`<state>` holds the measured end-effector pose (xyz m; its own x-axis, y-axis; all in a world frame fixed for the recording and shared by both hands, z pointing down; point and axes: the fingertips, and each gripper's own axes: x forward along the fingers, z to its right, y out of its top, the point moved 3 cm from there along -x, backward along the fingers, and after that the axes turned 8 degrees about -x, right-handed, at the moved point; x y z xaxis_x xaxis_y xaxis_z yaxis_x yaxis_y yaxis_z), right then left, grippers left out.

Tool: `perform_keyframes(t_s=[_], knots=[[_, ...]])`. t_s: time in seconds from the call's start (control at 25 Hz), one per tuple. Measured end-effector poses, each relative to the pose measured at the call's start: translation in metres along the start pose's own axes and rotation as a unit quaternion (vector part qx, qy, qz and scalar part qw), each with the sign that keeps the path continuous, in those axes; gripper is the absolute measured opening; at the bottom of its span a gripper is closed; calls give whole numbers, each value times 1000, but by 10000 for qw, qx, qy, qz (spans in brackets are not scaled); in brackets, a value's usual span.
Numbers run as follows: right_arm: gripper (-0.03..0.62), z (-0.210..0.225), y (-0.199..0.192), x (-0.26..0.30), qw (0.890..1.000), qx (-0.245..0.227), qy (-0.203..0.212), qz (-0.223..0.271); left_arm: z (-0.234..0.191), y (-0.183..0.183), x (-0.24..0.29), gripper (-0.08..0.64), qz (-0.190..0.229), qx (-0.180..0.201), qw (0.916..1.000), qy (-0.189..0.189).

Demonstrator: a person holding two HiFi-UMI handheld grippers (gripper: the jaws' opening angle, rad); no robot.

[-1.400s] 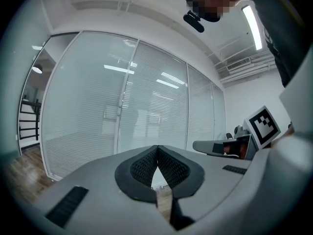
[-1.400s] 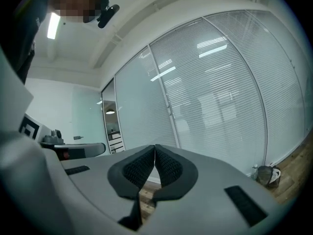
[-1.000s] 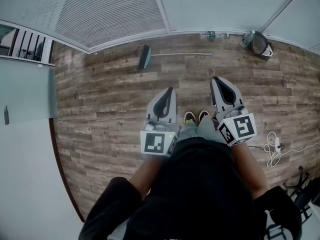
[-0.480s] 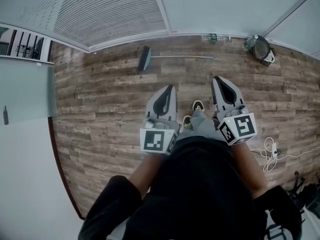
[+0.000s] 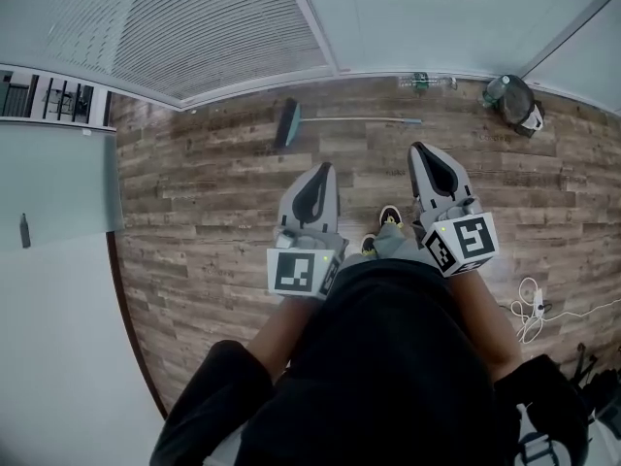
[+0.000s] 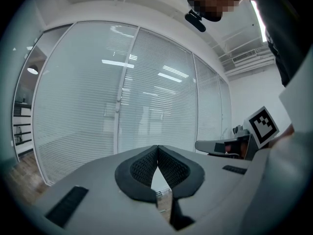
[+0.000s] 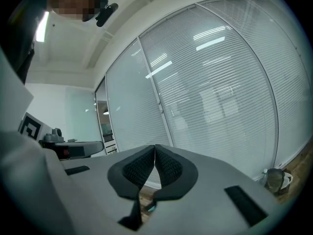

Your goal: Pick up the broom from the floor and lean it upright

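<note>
While the broom [image 5: 351, 119] lies flat on the wooden floor [image 5: 194, 212] ahead, close along the foot of the glass wall [image 5: 223, 27] with its head to the left, the left gripper [image 5: 326, 168] and right gripper [image 5: 420, 149] are held out level and well short of it. Each has its jaws pressed together on nothing (so they must open before any grasp). The thin handle [image 5: 383, 120] sits flush on the boards. Jaws coming down too steeply could skid off it or roll it toward the wall. Once leaned on smooth glass, it could slide sideways and fall.
</note>
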<state>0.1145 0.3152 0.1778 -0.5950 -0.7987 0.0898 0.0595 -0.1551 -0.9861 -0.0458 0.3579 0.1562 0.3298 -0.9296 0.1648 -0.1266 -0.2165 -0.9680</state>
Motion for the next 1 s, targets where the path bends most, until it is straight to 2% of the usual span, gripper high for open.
perform_keyframes(t_s=[0.2,0.6,1.0], knots=[[18,27,-1,16,9999,138,81,21,8,4,27,23,-15,89,9999,53],[18,48,-6,42,9995,281,109,-109,3,-1,56,23,-237,21,9997,24],[18,42,-9,97,9992,255,179,-261,-43,6,81,23,-258,-107,9996,65]])
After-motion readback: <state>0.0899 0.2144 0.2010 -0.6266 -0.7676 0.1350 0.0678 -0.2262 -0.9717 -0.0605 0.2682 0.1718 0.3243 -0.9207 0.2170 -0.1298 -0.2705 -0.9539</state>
